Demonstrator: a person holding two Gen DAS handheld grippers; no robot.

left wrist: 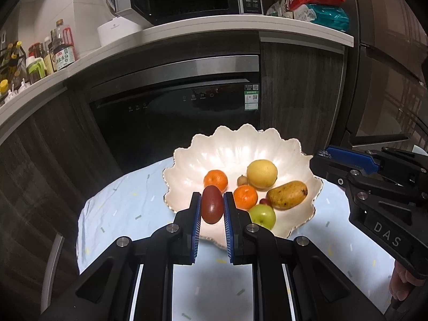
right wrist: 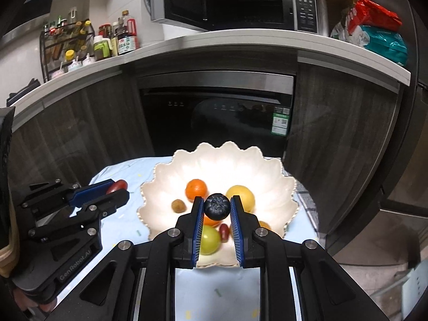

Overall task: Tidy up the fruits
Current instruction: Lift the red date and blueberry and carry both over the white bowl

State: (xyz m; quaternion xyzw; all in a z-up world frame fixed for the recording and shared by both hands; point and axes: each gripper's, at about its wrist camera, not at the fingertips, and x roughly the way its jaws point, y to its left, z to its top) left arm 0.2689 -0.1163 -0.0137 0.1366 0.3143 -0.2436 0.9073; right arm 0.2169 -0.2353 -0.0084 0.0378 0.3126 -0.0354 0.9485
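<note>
A white scalloped bowl (left wrist: 235, 149) (right wrist: 222, 160) stands on a light blue cloth. It holds two oranges (left wrist: 215, 179), a yellow lemon (left wrist: 261, 174), a spotted mango (left wrist: 287, 194), a green apple (left wrist: 263, 216), a small brown fruit (left wrist: 242, 180) and a small red fruit (right wrist: 224, 232). My left gripper (left wrist: 211, 200) is shut on a dark red oval fruit (left wrist: 211, 208) over the bowl's near left rim; it also shows in the right wrist view (right wrist: 113, 191). My right gripper (right wrist: 217, 203) is shut on a dark blueberry (right wrist: 217, 206) above the bowl, and shows in the left wrist view (left wrist: 325, 157).
The blue cloth (left wrist: 120, 208) covers a small table in front of a black dishwasher (left wrist: 174, 107). A white counter (right wrist: 214, 42) above carries a microwave (right wrist: 235, 0), bottles (right wrist: 107, 42) and snack bags (right wrist: 374, 29).
</note>
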